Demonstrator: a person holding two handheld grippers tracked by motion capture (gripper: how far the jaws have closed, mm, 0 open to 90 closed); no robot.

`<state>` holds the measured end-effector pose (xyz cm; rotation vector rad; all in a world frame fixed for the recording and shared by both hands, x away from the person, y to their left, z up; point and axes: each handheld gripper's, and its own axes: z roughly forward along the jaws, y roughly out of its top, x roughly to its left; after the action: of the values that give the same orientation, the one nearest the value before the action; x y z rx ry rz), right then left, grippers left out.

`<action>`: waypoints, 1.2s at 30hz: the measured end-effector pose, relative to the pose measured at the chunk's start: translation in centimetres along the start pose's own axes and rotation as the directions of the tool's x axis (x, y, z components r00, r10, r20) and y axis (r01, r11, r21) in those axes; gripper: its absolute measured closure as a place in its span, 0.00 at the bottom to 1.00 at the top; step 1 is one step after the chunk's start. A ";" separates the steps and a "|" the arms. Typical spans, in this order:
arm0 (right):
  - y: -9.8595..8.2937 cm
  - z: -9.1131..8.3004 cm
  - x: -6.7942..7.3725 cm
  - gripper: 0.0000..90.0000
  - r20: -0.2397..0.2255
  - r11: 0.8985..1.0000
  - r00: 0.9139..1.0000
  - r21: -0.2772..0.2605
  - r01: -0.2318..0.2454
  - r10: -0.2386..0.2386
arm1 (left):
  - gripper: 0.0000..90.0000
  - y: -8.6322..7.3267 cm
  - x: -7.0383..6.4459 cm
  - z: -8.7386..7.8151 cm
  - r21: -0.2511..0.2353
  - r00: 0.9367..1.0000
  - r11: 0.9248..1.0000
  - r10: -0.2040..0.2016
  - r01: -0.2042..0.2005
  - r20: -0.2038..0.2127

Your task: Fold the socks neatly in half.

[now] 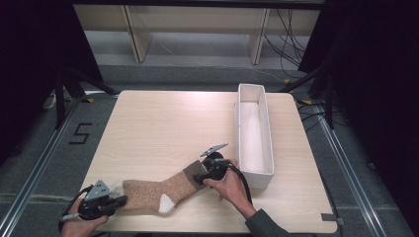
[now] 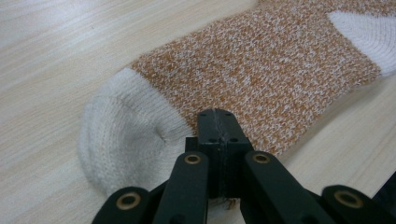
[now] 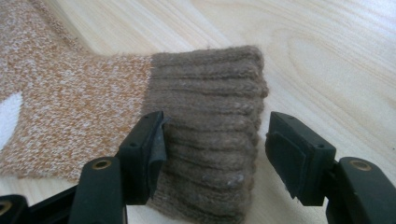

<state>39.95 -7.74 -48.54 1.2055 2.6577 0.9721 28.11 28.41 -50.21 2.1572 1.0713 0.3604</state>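
Note:
A knitted sock (image 1: 158, 190) lies flat near the table's front edge, orange and white flecked, with a white toe, a white heel and a brown ribbed cuff (image 3: 210, 102). My left gripper (image 1: 120, 200) is at the toe end. In the left gripper view its jaws are pressed together (image 2: 217, 123) where the white toe (image 2: 121, 135) meets the orange knit, and the fabric puckers beside them. My right gripper (image 1: 201, 177) is at the cuff end and stands open (image 3: 217, 151). One jaw rests on the cuff and the other is just off its edge above the wood.
A long white bin (image 1: 269, 133) stands along the right side of the light wooden table (image 1: 163, 123), close beside the right hand. The table's front edge runs just below both hands. Shelving and cables lie on the floor beyond the table.

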 end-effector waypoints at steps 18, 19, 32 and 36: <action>-1.0 1.0 -0.4 0.49 -0.063 0.998 0.996 -0.009 -0.059 0.059 | 0.99 0.0 -0.1 0.0 0.002 1.000 1.000 0.003 -0.003 -0.005; -1.0 1.0 -0.3 0.53 -0.068 0.999 0.996 -0.006 -0.053 0.053 | 0.99 0.0 0.0 0.0 0.003 1.000 1.000 0.005 -0.005 -0.002; 0.1 -0.9 0.9 0.79 -0.024 0.992 0.994 -0.078 0.104 -0.106 | 0.99 0.4 -0.2 -0.3 -0.008 1.000 1.000 0.018 -0.018 0.005; 1.2 -2.1 0.9 0.79 -0.032 0.991 0.994 -0.081 0.104 -0.107 | 0.99 0.9 -0.5 -0.9 -0.069 1.000 0.998 0.013 -0.012 0.018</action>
<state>39.52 -7.61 -45.98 1.0303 2.6515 1.0801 27.88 28.01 -48.90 2.1034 1.0211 0.3776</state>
